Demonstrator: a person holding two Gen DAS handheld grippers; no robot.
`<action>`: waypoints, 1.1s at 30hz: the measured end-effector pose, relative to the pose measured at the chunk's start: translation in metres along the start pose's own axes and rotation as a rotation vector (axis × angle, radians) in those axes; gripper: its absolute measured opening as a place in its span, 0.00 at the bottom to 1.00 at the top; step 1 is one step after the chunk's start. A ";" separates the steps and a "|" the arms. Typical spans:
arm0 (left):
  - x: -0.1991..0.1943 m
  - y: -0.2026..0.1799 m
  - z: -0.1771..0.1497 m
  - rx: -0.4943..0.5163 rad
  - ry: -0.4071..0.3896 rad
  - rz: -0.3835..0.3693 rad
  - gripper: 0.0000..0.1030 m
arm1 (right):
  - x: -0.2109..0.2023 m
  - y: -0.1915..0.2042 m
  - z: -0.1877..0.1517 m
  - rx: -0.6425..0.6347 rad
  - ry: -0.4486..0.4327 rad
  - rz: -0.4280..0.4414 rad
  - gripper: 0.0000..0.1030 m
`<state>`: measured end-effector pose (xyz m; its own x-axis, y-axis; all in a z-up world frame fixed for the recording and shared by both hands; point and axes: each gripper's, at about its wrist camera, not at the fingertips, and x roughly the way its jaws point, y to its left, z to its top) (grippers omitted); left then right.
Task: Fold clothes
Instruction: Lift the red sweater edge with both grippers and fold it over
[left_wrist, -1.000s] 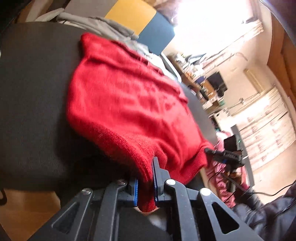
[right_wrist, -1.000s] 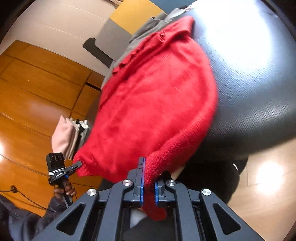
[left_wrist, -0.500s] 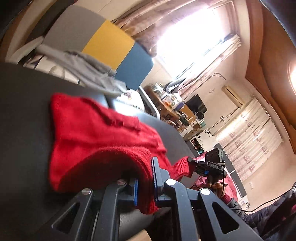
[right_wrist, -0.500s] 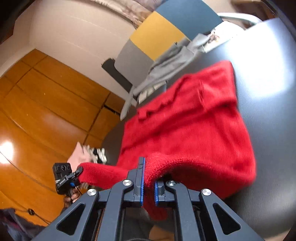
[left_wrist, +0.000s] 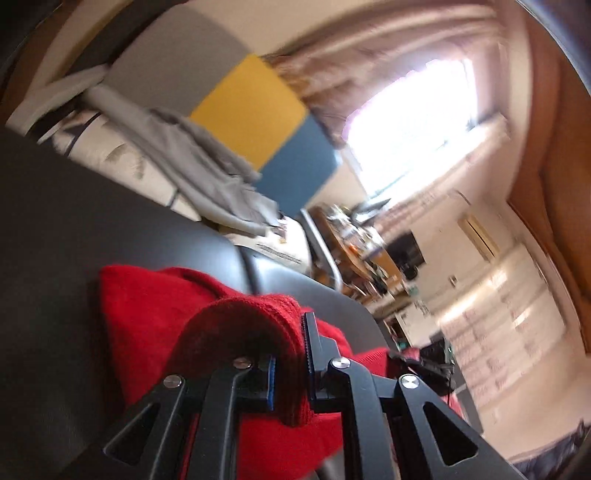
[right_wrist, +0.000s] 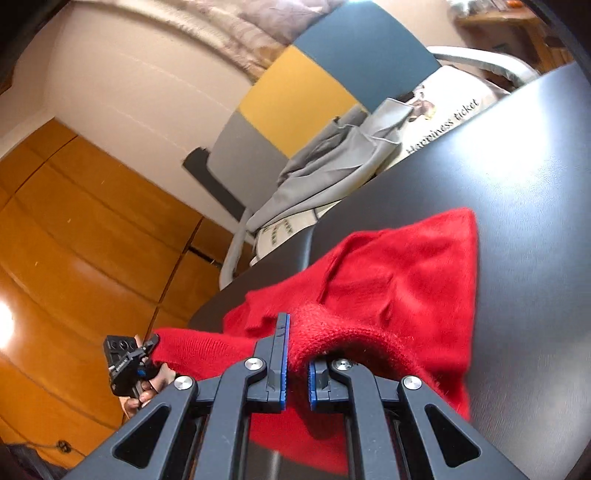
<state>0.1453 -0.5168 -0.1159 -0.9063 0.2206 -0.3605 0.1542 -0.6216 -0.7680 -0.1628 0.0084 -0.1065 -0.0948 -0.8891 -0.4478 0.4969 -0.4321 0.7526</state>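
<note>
A red knit sweater (left_wrist: 147, 310) lies on a dark surface (left_wrist: 48, 221), its near hem lifted and carried over the rest. My left gripper (left_wrist: 290, 365) is shut on one corner of the hem. My right gripper (right_wrist: 295, 365) is shut on the other corner of the sweater (right_wrist: 406, 280). In the right wrist view the left gripper (right_wrist: 129, 358) shows at the lower left, holding a stretched red edge. In the left wrist view the right gripper (left_wrist: 424, 360) shows at the right, blurred. The sweater's underside is hidden.
A grey garment (right_wrist: 343, 155) and a printed white cushion (right_wrist: 447, 110) lie beyond the dark surface (right_wrist: 498, 177). Behind them stands a grey, yellow and blue panel (left_wrist: 255, 103). Wooden wall panels (right_wrist: 74, 240) are at the left; a bright window (left_wrist: 406, 122) and cluttered shelves are at the right.
Both grippers have carried the sweater's hem up and forward over its body, so the sweater now looks much shorter. Both views have tilted up toward the room.
</note>
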 end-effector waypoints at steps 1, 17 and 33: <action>0.008 0.010 0.003 -0.022 0.000 0.012 0.10 | 0.006 -0.006 0.006 0.012 0.001 -0.006 0.08; 0.035 0.079 -0.073 -0.176 0.059 0.137 0.08 | 0.053 -0.085 -0.014 0.202 0.104 -0.026 0.06; -0.023 0.031 -0.115 -0.146 0.101 0.130 0.11 | -0.008 -0.028 -0.095 0.120 0.150 -0.023 0.42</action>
<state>0.2161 -0.4549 -0.1917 -0.8319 0.2246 -0.5074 0.3294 -0.5360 -0.7773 -0.0940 0.0415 -0.1694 0.0292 -0.8502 -0.5256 0.3888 -0.4748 0.7895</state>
